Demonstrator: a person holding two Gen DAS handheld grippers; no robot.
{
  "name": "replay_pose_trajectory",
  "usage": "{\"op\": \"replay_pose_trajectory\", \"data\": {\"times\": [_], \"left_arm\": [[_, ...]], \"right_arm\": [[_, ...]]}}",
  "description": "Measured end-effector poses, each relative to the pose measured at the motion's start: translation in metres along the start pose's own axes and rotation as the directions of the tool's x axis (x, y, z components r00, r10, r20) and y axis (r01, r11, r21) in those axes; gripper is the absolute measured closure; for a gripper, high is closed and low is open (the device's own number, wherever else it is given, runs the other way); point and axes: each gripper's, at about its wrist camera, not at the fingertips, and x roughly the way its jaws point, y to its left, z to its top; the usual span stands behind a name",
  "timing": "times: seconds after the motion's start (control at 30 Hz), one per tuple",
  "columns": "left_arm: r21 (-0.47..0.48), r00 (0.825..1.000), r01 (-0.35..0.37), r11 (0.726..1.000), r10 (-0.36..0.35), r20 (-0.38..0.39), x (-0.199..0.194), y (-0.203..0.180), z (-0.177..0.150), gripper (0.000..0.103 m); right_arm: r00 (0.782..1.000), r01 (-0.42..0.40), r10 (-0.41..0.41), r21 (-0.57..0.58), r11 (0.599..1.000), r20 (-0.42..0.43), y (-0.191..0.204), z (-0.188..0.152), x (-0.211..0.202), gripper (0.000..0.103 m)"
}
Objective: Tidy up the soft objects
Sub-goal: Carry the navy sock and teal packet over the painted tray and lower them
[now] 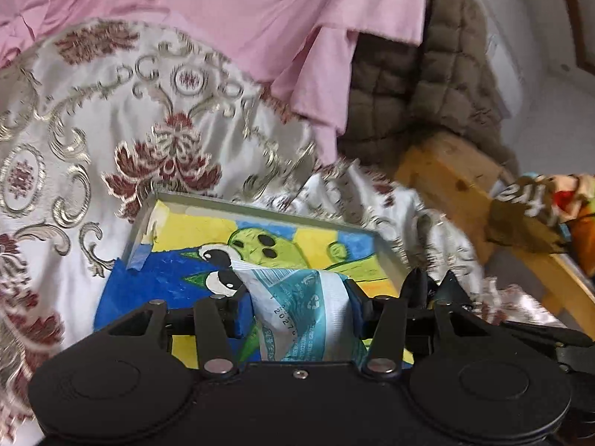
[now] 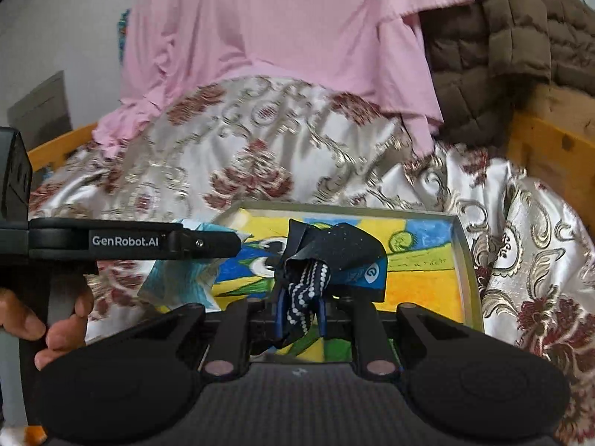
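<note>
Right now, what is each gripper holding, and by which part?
The left gripper is shut on a teal-and-white soft packet, squeezed across its middle. The right gripper is shut on a dark blue fabric piece, pinched at its bunched lower end with the dotted strap.

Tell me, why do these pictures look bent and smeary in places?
Left wrist view: fisheye lens bows the tray rim, and the patterned cloth is smeared by motion. Right wrist view: the same curving; cloth blurred, the dark pouch sharper; soft, even light.

painted tray [image 1: 386, 249] on brocade cloth [image 1: 111, 141], wooden frame [image 1: 446, 174].
</note>
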Motion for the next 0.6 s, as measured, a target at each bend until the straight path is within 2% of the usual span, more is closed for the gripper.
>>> {"op": "replay_pose_trajectory", "data": {"times": [0.23, 0.4, 0.6], "left_arm": [[-0.056, 0.996, -0.027, 0.998, 0.023, -0.086, 0.052, 0.021, 0.006, 0.052], [-0.061, 0.991, -0.059, 0.996, 0.051, -0.121, 0.066, 0.03, 0.008, 0.052], [-0.035, 0.984, -0.091, 0.995, 0.085, -0.159, 0.074, 0.033, 0.002, 0.052]], "right_arm": [[0.995, 0.034, -0.03, 0.048, 0.998, -0.091, -0.02, 0.003, 0.044, 0.085], [0.992, 0.043, -0.036, 0.056, 0.998, -0.12, -0.025, 0.002, 0.06, 0.085], [0.991, 0.049, -0.04, 0.066, 0.997, -0.129, -0.024, 0.003, 0.068, 0.08]]}}
